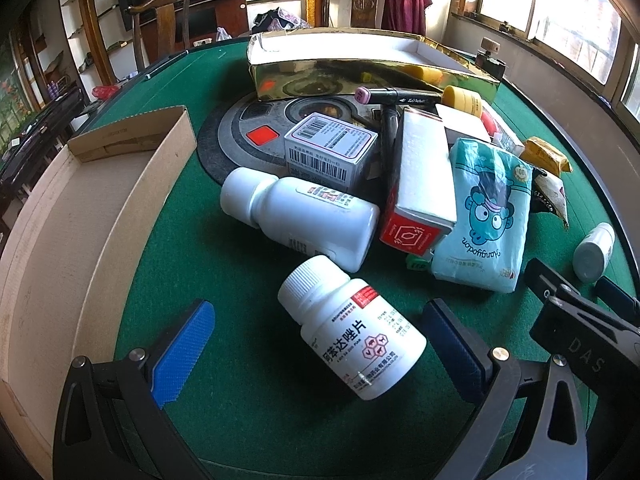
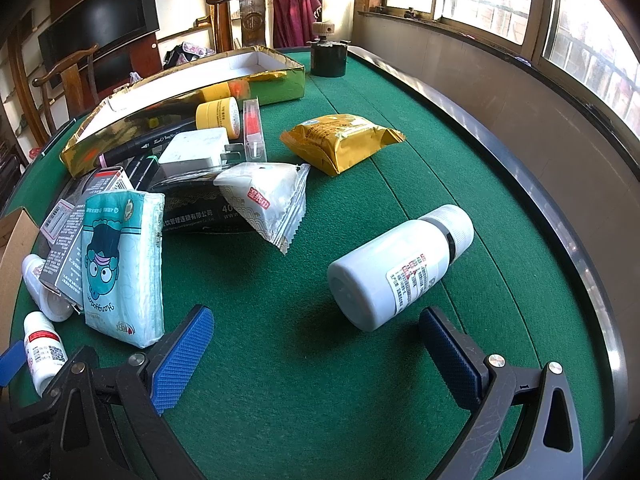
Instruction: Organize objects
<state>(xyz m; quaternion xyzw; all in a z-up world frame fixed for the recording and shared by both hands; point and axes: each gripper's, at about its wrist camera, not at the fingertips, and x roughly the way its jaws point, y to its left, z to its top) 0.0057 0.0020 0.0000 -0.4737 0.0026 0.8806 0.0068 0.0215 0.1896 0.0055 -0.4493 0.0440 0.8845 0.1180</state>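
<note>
Green felt desk (image 1: pixel 168 92): sorting barely begun. Brown cardboard tray (image 1: pixel 80 216), left, and gold foil box (image 1: pixel 360 72), far, looked unfilled. Loose between them: four white plastic pill bottles, nearest (image 1: pixel 352 328); one blue tissue pack (image 1: pixel 484 216). Left gripper (image 1: pixel 316 356) and right gripper (image 2: pixel 316 360) both gaped, holding nothing.

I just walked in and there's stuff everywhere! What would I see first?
First you'd spot the white pill bottle lying on the green table between the left gripper's open blue fingers. Behind it sits a heap with a pale blue tissue pack showing a cartoon face. Off to the right, another white bottle lies alone before the right gripper.
</note>
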